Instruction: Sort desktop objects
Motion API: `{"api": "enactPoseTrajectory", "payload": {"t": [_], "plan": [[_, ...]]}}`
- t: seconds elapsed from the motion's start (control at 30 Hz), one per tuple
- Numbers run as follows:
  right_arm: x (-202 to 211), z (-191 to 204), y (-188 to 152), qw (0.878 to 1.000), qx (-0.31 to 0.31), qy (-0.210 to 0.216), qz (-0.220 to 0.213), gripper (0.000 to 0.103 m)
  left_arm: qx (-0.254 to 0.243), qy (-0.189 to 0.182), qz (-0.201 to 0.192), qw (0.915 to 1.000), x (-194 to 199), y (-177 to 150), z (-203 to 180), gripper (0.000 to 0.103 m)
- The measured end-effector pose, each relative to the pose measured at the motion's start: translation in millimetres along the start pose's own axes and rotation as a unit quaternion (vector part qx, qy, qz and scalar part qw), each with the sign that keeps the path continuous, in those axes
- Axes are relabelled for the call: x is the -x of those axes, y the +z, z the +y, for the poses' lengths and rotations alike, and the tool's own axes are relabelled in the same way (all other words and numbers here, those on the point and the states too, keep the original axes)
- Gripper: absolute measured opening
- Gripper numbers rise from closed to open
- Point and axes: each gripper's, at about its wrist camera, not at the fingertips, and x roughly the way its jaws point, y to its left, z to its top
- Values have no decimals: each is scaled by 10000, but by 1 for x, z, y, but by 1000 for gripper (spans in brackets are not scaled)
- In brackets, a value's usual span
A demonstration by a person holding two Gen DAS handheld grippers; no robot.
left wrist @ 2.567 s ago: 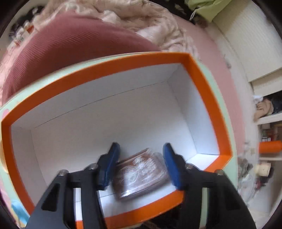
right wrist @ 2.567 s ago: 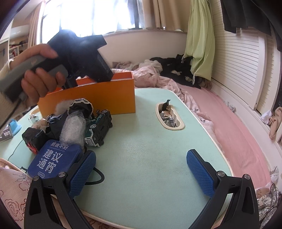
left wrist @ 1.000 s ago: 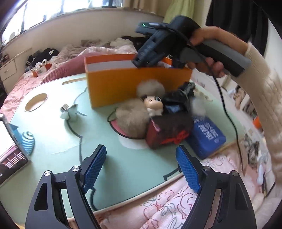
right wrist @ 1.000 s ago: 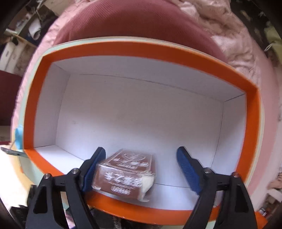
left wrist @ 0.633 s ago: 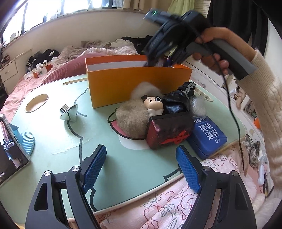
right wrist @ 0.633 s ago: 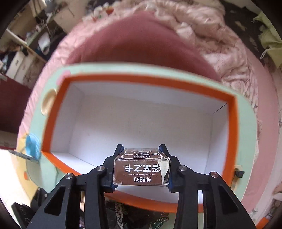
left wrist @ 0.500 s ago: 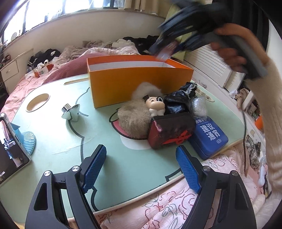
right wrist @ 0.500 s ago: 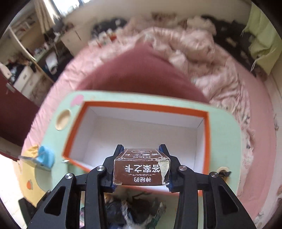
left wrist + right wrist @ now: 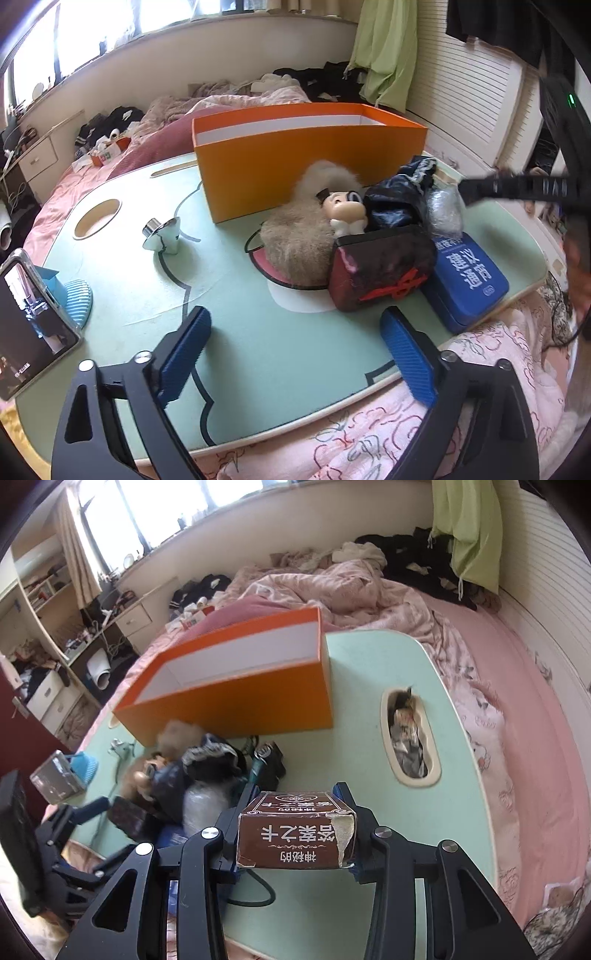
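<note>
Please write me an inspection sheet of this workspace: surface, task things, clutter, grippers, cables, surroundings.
Surface: mint-green lap table on a bed.
Job's things: open orange cardboard box; small brown card box; pile with furry doll, dark red pouch, blue tin.
Clutter: phone on blue stand; small metal cup.
Grippers: left gripper opening, nothing between; right gripper clamps the brown box.
Cables: black cable on the table.
Surroundings: pink bedding, clothes, shelves.

My left tongs [image 9: 295,350] are opening over the bare green surface [image 9: 240,295], nothing between them, the orange box [image 9: 295,173] beyond.
</note>
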Motion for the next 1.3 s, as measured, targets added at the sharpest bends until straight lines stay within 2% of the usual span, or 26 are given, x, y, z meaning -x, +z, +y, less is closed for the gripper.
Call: {"api": "enactPoseTrajectory", "payload": {"t": [0.07,0.13,0.17,0.23,0.3,0.47,0.67,0.8,0.83,1.3], "plan": [[2,1,-11,9998,-1,40,-219,45,49,43,57,10000,-3,0,2,103],[4,-2,-19,9989,-141,275,-349,63,43,55,57,10000,-4,0,2,103],[6,-4,-23,9977,-214,458,-450,66,39,51,56,10000,-4,0,3,103],[18,-7,-33,9929,-348,731,-876,79,38,46,49,10000,-4,0,3,103],[27,-5,-40,9902,-326,659,-1187,87,36,31,38,10000,-4,-1,2,103],[44,8,-70,9867,102,311,-1590,88,36,26,28,10000,-4,-2,0,103],[48,3,-104,9834,-231,112,-1797,89,-8,-26,9,10000,-4,0,0,103],[42,12,-117,9808,19,-226,-1937,102,-38,-51,9,10000,-5,0,-2,103],[40,19,-118,9805,181,-347,-1926,103,-38,-54,13,10000,-5,0,-2,103],[36,19,-120,9802,271,-92,-1961,103,-55,-71,16,10000,-6,1,-2,103]]}}
